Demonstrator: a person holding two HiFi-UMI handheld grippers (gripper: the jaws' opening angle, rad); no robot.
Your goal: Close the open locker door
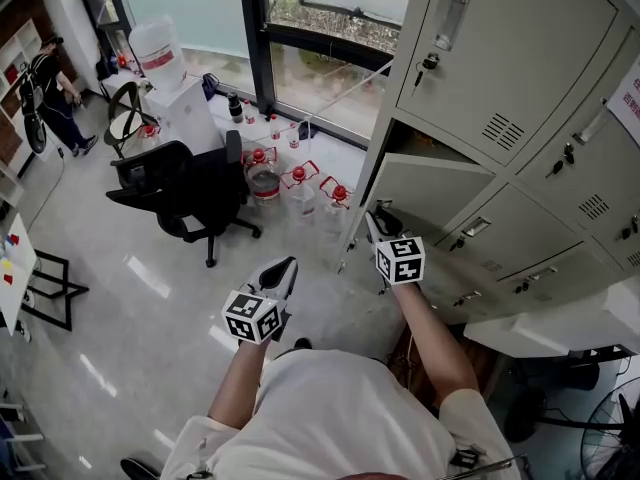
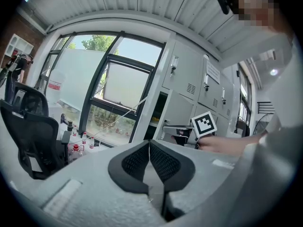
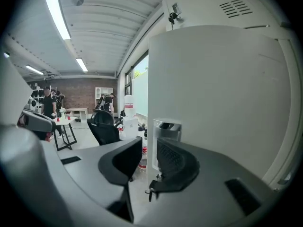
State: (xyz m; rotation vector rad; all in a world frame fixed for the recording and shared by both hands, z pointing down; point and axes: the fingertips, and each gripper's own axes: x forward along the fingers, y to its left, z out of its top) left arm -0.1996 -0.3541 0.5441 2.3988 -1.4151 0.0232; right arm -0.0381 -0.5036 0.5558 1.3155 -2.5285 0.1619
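Note:
The grey locker bank [image 1: 520, 98] fills the right of the head view. One door [image 1: 430, 193] in its lower left column stands swung out towards me. My right gripper [image 1: 376, 222] is at that door's free edge. In the right gripper view the door's face [image 3: 213, 93] fills the right side, and its edge and handle recess [image 3: 166, 126] line up with the gap between the jaws. The right gripper [image 3: 149, 148] is open and its pads do not press on the door. My left gripper [image 1: 288, 266] hangs left of it over the floor, shut [image 2: 149, 148] on nothing.
A black office chair [image 1: 190, 188] stands on the floor to the left, with a water dispenser [image 1: 165, 68] behind it. Red-capped bottles [image 1: 300, 178] line the foot of the window. A key hangs in the lock of the upper locker [image 1: 428, 65]. A person [image 1: 50, 88] stands far left.

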